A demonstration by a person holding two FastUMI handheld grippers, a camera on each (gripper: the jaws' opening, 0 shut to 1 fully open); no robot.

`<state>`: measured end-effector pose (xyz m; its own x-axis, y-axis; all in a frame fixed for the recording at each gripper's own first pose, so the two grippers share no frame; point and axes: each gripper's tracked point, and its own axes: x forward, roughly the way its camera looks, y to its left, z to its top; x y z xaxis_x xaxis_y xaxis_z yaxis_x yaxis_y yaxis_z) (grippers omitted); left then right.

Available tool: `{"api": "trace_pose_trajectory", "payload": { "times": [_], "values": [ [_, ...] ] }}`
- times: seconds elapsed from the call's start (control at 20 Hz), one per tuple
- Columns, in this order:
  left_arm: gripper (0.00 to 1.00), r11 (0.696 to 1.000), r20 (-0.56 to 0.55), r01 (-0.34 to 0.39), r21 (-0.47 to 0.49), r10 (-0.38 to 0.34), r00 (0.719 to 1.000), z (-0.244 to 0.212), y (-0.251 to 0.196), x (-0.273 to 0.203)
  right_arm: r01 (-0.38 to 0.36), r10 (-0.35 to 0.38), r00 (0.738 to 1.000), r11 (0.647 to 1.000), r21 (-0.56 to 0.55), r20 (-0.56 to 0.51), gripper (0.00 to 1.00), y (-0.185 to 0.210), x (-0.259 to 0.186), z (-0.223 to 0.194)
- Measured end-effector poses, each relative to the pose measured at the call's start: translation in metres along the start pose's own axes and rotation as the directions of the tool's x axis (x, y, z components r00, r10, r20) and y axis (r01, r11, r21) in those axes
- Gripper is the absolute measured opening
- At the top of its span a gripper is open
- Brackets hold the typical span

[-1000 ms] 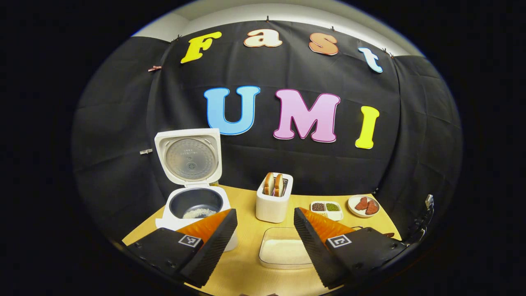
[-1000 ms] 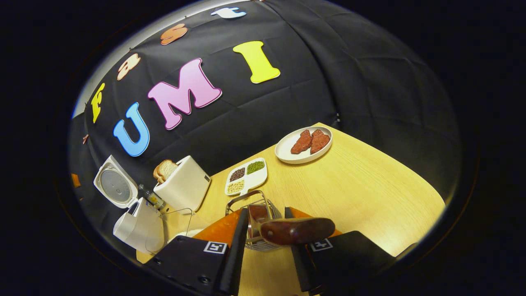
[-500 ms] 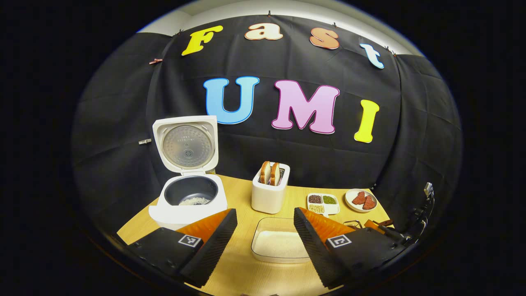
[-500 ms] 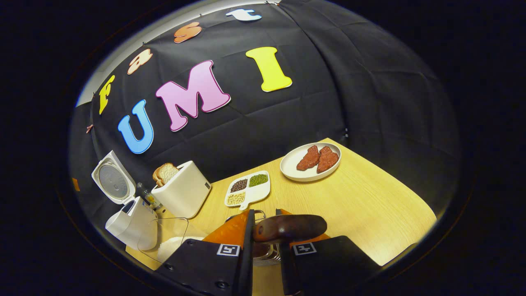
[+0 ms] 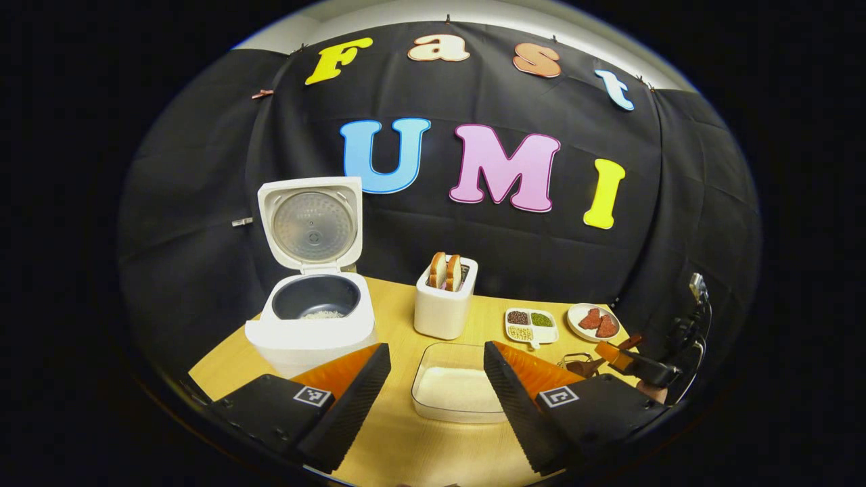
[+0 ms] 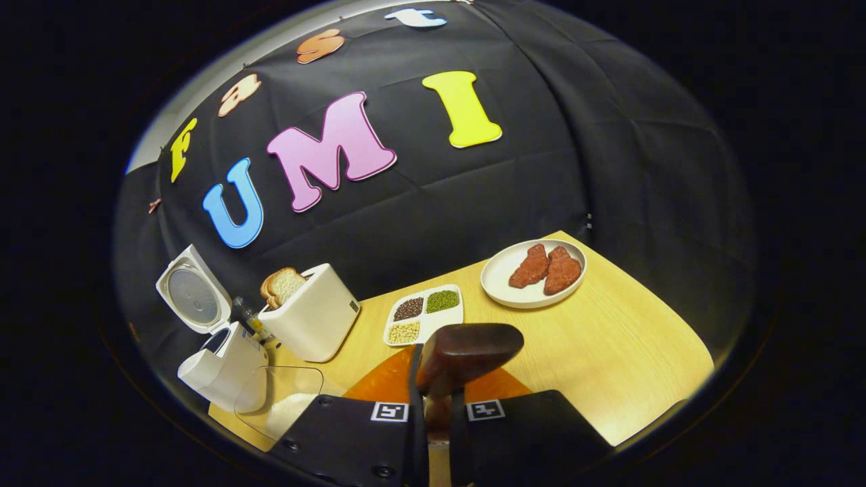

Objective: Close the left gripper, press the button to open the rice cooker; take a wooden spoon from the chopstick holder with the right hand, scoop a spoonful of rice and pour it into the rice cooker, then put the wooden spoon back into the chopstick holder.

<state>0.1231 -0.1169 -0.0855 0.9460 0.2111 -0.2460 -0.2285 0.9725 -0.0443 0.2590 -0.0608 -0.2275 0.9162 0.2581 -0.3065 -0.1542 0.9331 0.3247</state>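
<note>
The right hand-held gripper (image 6: 433, 406) clamps the wooden spoon (image 6: 467, 348); the left hand-held gripper (image 5: 433, 385) is spread apart before the open rice cooker (image 5: 311, 325).

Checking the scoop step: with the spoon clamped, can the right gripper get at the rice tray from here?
Probably yes. The right gripper is shut on the wooden spoon, and the uncovered rice tray lies beside it with nothing between.
</note>
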Motion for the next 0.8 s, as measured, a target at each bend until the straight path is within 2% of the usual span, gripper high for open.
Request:
{"api": "trace_pose_trajectory", "payload": {
  "times": [0.05, 0.45, 0.6, 0.8],
  "values": [
    [0.96, 1.000, -0.001, -0.002, -0.005, 0.002, 1.000, -0.002, 0.005, -0.001, -0.006, 0.006, 1.000, 1.000, -0.009, 0.003, 0.14, 0.004, -0.002, 0.007],
    [0.96, 0.996, 0.041, -0.038, -0.075, 0.041, 0.998, -0.010, 0.069, -0.019, -0.021, 0.029, 0.997, 0.994, -0.112, 0.071, 0.13, 0.042, -0.027, 0.071],
    [0.96, 0.993, 0.037, -0.036, -0.114, 0.041, 0.998, -0.022, 0.096, -0.024, -0.044, 0.056, 0.995, 0.991, -0.126, 0.089, 0.13, 0.073, -0.041, 0.087],
    [0.96, 0.988, 0.017, -0.035, -0.153, 0.038, 0.999, -0.039, 0.134, -0.028, -0.100, 0.116, 0.989, 0.980, -0.172, 0.087, 0.13, 0.128, -0.050, 0.082]
  ]
}}
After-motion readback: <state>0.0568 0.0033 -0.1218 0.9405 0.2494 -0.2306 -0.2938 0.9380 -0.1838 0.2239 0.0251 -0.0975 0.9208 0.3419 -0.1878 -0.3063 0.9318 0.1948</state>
